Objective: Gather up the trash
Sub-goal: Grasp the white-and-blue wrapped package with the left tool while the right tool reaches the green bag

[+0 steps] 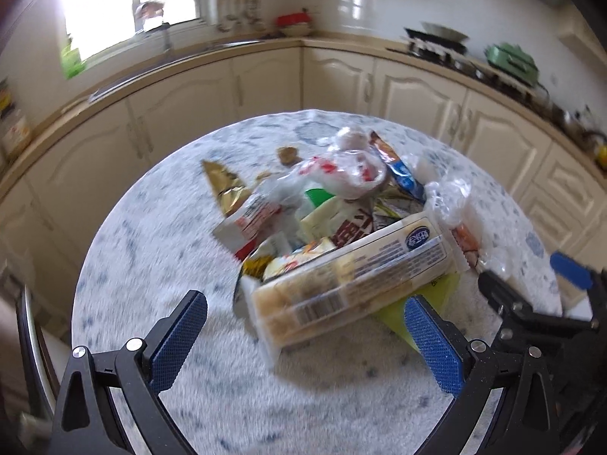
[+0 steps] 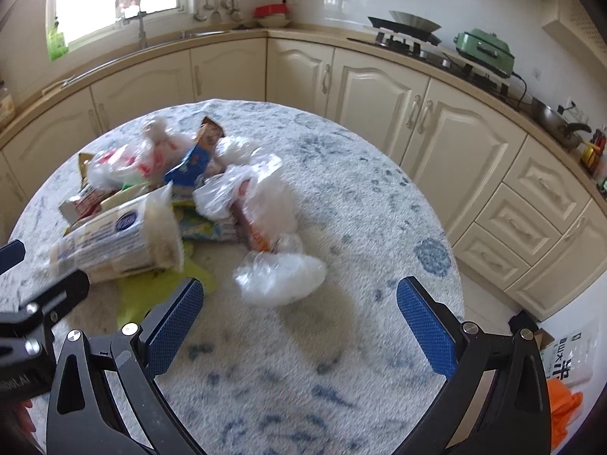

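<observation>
On round table with white-and-blue mottled cloth point(image 2: 341, 197) — heap of crumpled wrappers and clear plastic bags point(image 1: 341, 204), long cream cracker packet point(image 1: 353, 276) frontmost. Left gripper point(image 1: 303, 345) spread wide, empty, just short of packet; right gripper point(image 2: 299, 326) likewise apart, near loose clear bag point(image 2: 279, 276).

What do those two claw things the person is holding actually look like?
Each is a black plastic gripper with two angled fingers tipped by textured blue pads. The left gripper and right gripper look alike: silver round bolts at the finger joints and triangular cut-outs in the black frame. No cables or sleeves are visible.
</observation>
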Tool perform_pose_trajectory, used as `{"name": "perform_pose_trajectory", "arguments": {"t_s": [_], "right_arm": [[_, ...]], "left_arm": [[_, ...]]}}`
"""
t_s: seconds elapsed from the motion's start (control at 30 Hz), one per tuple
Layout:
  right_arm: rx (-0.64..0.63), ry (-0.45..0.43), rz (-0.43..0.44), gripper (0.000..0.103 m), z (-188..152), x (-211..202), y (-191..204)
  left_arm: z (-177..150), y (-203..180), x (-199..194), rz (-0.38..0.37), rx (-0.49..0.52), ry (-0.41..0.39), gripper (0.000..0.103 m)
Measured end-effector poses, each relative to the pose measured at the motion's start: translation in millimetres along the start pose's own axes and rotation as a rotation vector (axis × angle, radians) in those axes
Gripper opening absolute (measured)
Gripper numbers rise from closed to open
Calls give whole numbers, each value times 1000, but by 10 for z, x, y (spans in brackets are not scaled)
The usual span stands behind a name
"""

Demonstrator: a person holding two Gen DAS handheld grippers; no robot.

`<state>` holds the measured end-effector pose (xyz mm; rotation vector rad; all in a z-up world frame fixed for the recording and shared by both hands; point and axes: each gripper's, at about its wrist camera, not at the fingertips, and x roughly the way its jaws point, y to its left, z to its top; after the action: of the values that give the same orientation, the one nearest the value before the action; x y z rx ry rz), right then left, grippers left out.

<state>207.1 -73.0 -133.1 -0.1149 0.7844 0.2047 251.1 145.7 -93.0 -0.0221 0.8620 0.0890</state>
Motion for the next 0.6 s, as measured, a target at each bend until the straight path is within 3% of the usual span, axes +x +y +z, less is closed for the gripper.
{"name": "perform_pose_trajectory", "arguments": {"t_s": [0.13, 0.3, 0.37, 0.4, 0.43, 0.57, 0.6], "right_arm": [[42, 17, -7, 103, 53, 95, -110], [61, 36, 17, 103, 54, 180, -182], [64, 35, 25, 103, 46, 183, -199], [64, 34, 26, 103, 43, 182, -206], [63, 35, 27, 103, 40, 181, -206], [76, 25, 29, 103, 26, 123, -246], [78, 20, 30, 103, 23, 87, -251]], "left_arm": [[113, -198, 233, 6, 167, 28, 102], [197, -267, 506, 4, 250, 103, 102], [235, -239, 568, -61, 229, 133, 91], [250, -202, 580, -92, 210, 140, 78], [263, -175, 590, -94, 198, 141, 67], [283, -128, 558, -62, 180, 131, 53], [270, -119, 544, -61, 166, 127, 45]]}}
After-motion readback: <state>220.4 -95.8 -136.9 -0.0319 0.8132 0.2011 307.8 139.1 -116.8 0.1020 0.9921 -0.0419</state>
